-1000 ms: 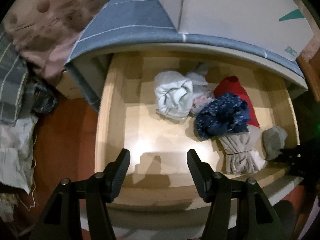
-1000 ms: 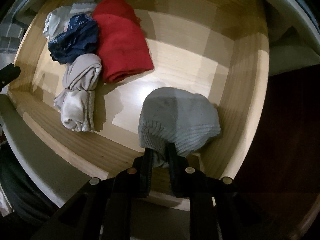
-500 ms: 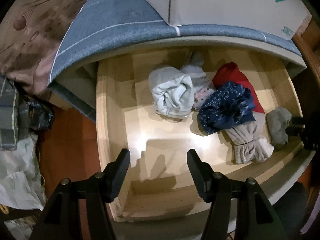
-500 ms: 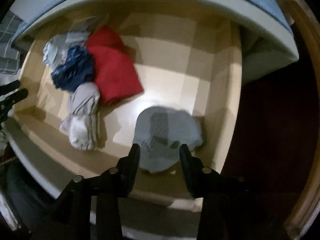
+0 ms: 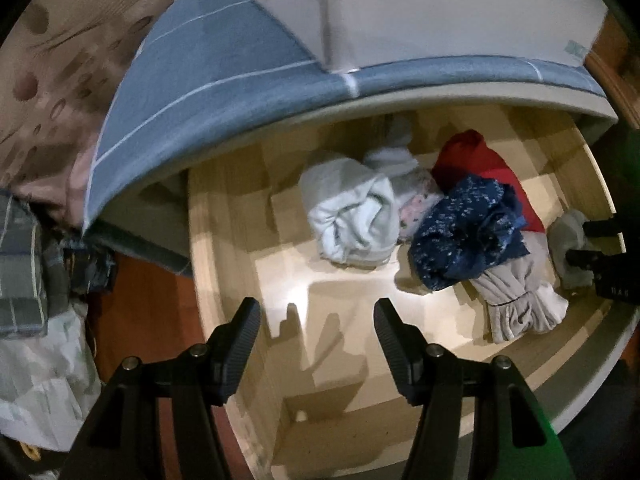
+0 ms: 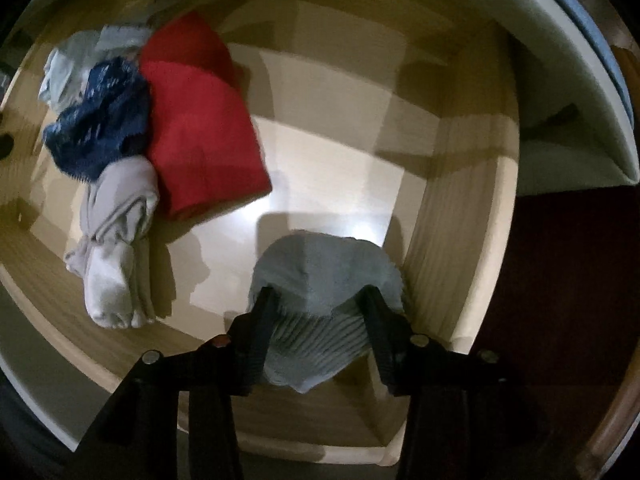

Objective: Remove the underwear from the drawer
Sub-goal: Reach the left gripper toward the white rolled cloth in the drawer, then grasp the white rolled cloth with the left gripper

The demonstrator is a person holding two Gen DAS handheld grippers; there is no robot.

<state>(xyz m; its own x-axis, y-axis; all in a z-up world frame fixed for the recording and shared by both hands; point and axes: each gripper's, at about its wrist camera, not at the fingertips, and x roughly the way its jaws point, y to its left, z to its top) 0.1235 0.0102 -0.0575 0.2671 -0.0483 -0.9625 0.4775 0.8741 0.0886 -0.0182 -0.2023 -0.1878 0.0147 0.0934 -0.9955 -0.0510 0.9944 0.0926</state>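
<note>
A wooden drawer (image 5: pixel 208 280) stands pulled out from under a bed. A grey ribbed piece of underwear (image 6: pixel 320 264) lies in its front right corner. My right gripper (image 6: pixel 318 296) points down over it, its jaws closing with the cloth filling the gap between them. Left of it lie a red folded piece (image 6: pixel 200 128), a navy speckled piece (image 6: pixel 100 120) and a beige rolled piece (image 6: pixel 116 232). A pale blue-white bundle (image 5: pixel 352 212) sits mid-drawer. My left gripper (image 5: pixel 316 308) hangs open and empty over the drawer's bare front left floor. The right gripper (image 5: pixel 588 242) shows at the far right.
A mattress in a blue-grey cover (image 5: pixel 220 60) overhangs the drawer's back. A brown patterned blanket (image 5: pixel 60 60) and a heap of checked and pale cloths (image 5: pixel 32 280) lie at the left, over red-brown floor (image 5: pixel 152 320). The drawer's right wall (image 6: pixel 460 240) is close to the grey piece.
My right gripper let go of its narrow pinch on the grey underwear, opened, and now straddles a wider part of it. The left view rolled, so the drawer sits further right.
</note>
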